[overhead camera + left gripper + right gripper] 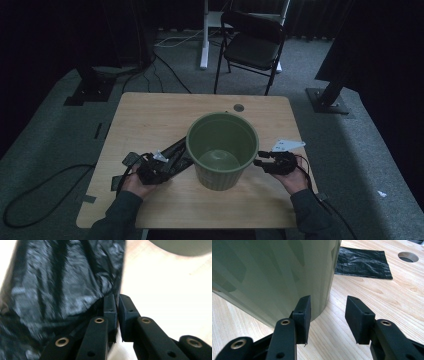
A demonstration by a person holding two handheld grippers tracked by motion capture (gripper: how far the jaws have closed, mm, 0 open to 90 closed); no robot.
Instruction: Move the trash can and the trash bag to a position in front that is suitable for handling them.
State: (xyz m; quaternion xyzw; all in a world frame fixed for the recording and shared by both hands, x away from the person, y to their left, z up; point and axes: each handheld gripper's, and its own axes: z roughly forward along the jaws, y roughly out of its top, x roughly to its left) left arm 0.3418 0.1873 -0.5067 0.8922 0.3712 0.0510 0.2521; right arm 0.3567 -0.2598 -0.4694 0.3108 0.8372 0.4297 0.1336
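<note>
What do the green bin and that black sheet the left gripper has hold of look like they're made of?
Green bin: looks like moulded plastic, with a smooth matte wall, faint vertical ribs and an even colour. Black sheet: looks like thin plastic film, probably a bin liner, glossy and finely crinkled. The left gripper pinches its edge.

The green bin (269, 275) is cut off at the top and left of the right gripper view; the black bag (60, 285) is blurred in the left gripper view, running past its left edge.
</note>
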